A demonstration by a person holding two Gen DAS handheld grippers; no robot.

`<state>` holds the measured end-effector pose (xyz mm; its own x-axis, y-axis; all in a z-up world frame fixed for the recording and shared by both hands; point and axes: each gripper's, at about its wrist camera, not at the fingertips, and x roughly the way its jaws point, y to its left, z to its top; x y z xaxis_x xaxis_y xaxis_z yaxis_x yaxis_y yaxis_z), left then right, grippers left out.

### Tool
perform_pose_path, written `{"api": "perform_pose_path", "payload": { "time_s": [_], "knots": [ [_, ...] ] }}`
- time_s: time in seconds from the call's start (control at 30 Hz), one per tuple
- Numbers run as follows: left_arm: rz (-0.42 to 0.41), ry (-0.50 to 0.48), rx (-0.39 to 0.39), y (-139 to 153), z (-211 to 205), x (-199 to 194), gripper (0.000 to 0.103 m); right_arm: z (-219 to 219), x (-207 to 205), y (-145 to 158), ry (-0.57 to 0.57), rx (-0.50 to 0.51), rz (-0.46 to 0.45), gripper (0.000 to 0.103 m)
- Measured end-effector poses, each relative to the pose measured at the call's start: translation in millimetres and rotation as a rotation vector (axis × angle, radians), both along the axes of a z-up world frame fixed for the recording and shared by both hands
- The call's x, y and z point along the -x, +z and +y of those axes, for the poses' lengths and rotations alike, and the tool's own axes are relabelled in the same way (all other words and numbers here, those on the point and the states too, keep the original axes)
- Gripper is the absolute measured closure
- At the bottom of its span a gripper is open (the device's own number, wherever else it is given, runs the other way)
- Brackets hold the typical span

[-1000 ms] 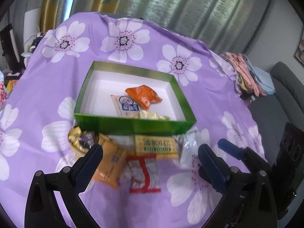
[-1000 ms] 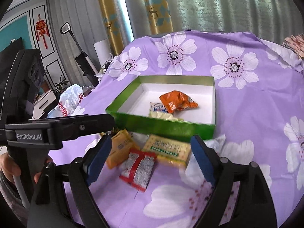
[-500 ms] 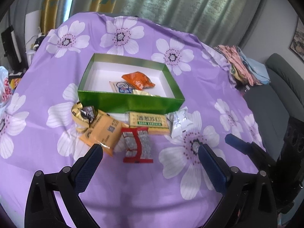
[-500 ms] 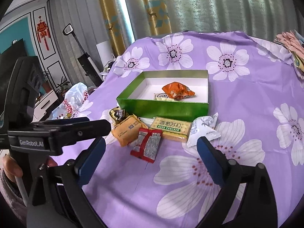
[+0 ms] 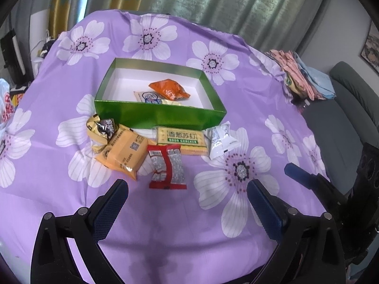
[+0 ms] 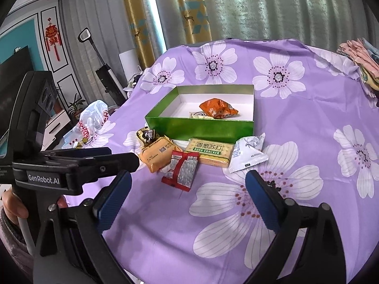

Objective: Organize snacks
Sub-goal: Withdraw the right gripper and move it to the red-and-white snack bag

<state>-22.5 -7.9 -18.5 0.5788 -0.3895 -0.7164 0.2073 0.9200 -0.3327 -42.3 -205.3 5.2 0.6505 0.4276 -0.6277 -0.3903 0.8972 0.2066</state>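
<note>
A green box (image 5: 156, 116) (image 6: 201, 126) with a white inside holds an orange packet (image 5: 169, 90) (image 6: 218, 108) and two pale packets. In front of it lie a gold wrapper (image 5: 100, 127), an orange-yellow packet (image 5: 123, 150) (image 6: 158, 153), a red packet (image 5: 167, 165) (image 6: 181, 169), a yellow soda cracker pack (image 5: 182, 139) (image 6: 209, 152) and a white sachet (image 5: 220, 139) (image 6: 247, 153). My left gripper (image 5: 187, 190) is open, empty, hovering nearer than the red packet. My right gripper (image 6: 187, 184) is open and empty, nearer than the loose snacks.
A purple flowered cloth (image 5: 236, 170) covers the table. Folded clothes (image 5: 300, 75) lie at its far right edge, a grey sofa (image 5: 350, 108) beyond. A white plastic bag (image 6: 92, 120) sits off the left side. Curtains hang behind.
Both grippers have drawn back from the box, so the snacks now look farther away. The right jaws have spread wider. No snack has moved.
</note>
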Motion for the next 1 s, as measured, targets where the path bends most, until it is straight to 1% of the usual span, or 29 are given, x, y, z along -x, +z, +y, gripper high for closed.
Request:
{"api": "perform_pose_path", "payload": {
  "time_s": [0.23, 0.63, 0.87, 1.0],
  "knots": [
    [0.021, -0.003, 0.002, -8.0, 0.5, 0.7, 0.003, 0.5, 0.1, -6.1, 0.004, 0.003, 0.019, 0.005],
    [0.052, -0.02, 0.026, -21.7, 0.6, -5.8, 0.003, 3.2, -7.4, -20.4, 0.006, 0.007, 0.063, 0.005],
    [0.092, -0.018, 0.028, -38.1, 2.5, -13.4, 0.003, 4.3, -16.4, -38.5, 0.014, 0.004, 0.119, 0.006],
    [0.119, -0.017, 0.055, -48.1, 7.5, -19.4, 0.003, 8.9, -21.9, -50.9, 0.036, 0.008, 0.155, 0.007]
  ]
}}
